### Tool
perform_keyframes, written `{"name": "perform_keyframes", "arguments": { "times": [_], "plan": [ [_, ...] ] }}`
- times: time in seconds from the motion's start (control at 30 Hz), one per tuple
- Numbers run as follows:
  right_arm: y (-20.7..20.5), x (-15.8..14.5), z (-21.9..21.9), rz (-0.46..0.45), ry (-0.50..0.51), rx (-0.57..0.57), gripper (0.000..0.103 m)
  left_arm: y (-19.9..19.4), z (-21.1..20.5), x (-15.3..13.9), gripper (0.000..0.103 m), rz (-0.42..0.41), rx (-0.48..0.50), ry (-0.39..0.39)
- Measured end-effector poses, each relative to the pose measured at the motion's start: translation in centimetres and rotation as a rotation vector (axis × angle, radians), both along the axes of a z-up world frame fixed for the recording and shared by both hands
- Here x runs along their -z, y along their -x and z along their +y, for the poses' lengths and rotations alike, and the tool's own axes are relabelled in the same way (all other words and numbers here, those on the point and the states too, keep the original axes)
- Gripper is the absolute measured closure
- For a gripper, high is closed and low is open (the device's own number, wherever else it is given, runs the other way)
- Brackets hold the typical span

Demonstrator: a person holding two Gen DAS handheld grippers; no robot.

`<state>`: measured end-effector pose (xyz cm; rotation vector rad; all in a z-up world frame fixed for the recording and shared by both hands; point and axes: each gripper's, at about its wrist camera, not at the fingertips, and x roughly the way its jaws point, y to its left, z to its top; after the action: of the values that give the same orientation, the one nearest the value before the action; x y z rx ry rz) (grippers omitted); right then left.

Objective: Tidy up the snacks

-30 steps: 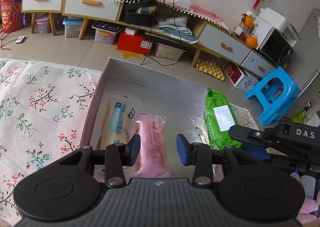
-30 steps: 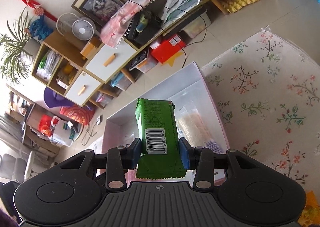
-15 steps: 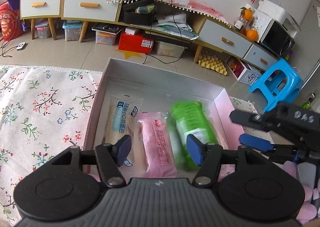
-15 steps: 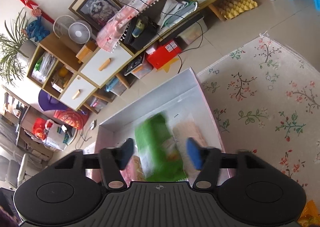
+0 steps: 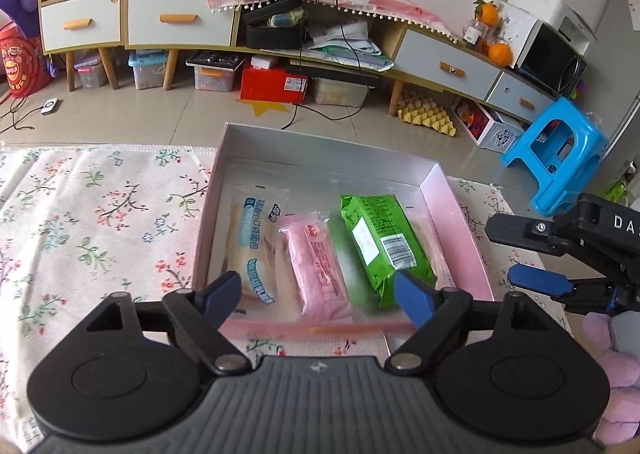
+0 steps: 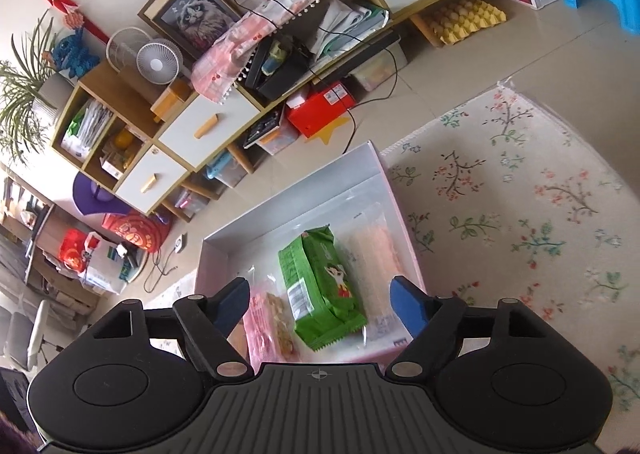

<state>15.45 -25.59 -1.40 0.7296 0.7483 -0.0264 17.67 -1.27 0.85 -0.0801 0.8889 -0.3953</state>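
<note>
Both claws have just been opening and grip nothing: right gripper (image 6: pixel 320 300) hangs over the box's near edge; green pack (image 6: pixel 318 286) lies flat below its spread jaws, long axis toward the far wall; left gripper (image 5: pixel 318 294) is spread over the pink pack (image 5: pixel 318 264); box (image 5: pixel 460 214) looks nearly sorted, right claw's nearer the green one.

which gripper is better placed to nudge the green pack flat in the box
Right. The right gripper hangs open directly over the green pack in the box; the left gripper centres on the pink pack.
</note>
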Motion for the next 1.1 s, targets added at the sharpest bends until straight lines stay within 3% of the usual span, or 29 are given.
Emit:
{"name": "perform_keyframes", "arguments": {
  "times": [0.1, 0.5, 0.83, 1.1],
  "plan": [
    [1.0, -0.6, 0.0, 0.014, 0.015, 0.001, 0.017, 0.8, 0.6, -0.5, 0.013, 0.004, 0.001, -0.011],
    [5.1, -2.4, 0.9, 0.062, 0.074, -0.031, 0.012, 4.3, 2.7, -1.8, 0.000, 0.013, -0.010, -0.114],
    [8.0, -2.6, 3.3, 0.082, 0.148, -0.105, 0.012, 7.1, 5.4, -1.5, 0.000, 0.045, -0.037, -0.161],
    [9.4, -1.0, 5.2, 0.121, 0.198, -0.157, 0.011, 9.1, 6.5, -0.4, 0.000, 0.033, -0.045, -0.165]
  ]
}}
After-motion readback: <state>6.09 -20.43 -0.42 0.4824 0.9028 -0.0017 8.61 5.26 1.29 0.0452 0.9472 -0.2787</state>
